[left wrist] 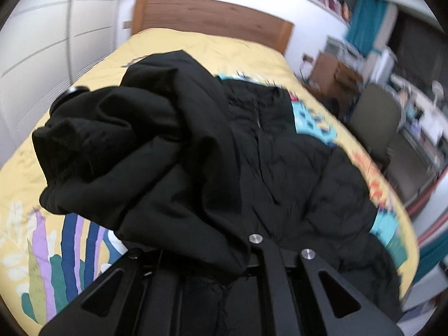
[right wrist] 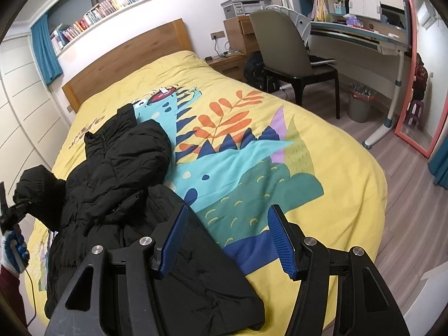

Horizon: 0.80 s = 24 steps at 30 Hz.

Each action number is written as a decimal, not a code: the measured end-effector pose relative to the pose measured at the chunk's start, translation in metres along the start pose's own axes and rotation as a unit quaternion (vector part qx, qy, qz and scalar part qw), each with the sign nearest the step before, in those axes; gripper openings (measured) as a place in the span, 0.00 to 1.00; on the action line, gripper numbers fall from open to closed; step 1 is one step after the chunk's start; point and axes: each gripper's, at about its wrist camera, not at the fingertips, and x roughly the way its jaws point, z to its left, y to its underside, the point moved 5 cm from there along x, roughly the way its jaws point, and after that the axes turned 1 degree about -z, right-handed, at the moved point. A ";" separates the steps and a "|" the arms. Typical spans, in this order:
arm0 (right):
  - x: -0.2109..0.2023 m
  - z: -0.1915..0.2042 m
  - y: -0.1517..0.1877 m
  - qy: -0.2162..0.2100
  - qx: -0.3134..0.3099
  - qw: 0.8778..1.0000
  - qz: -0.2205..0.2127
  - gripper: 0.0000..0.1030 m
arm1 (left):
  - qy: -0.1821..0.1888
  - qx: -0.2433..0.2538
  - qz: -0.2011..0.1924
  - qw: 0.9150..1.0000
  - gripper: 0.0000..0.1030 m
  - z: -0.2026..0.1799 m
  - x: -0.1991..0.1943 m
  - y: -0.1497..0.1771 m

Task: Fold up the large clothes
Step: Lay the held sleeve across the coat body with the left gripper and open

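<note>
A black puffer jacket [right wrist: 112, 184] lies lengthwise on the yellow bedspread [right wrist: 322, 184]. In the left wrist view the jacket's body [left wrist: 294, 168] lies on the bed and its sleeve [left wrist: 134, 151] is bunched and lifted right in front of the camera, covering my left gripper's fingertips. My left gripper [right wrist: 12, 210] appears at the far left of the right wrist view, shut on that sleeve [right wrist: 36, 187]. My right gripper [right wrist: 226, 238] is open and empty, its blue pads [right wrist: 175, 238] just above the jacket's near hem.
A wooden headboard [right wrist: 126, 56] stands at the far end of the bed. White wardrobe doors [right wrist: 19, 117] run along the left. A chair [right wrist: 285, 53], a desk [right wrist: 364, 39], a bin [right wrist: 359, 102] and a pink-framed mirror [right wrist: 420, 84] stand on the wooden floor to the right.
</note>
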 end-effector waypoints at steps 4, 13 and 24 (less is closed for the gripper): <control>0.004 0.001 0.006 -0.003 -0.002 1.000 0.008 0.57 | -0.018 0.059 0.026 0.998 0.07 -0.018 0.024 0.021; 0.015 0.003 0.015 -0.004 -0.008 1.000 0.026 0.57 | -0.038 0.143 0.064 0.987 0.10 -0.040 0.051 0.072; 0.032 0.034 0.022 -0.018 -0.038 0.998 0.048 0.57 | -0.004 0.144 0.074 0.987 0.21 -0.056 0.045 0.084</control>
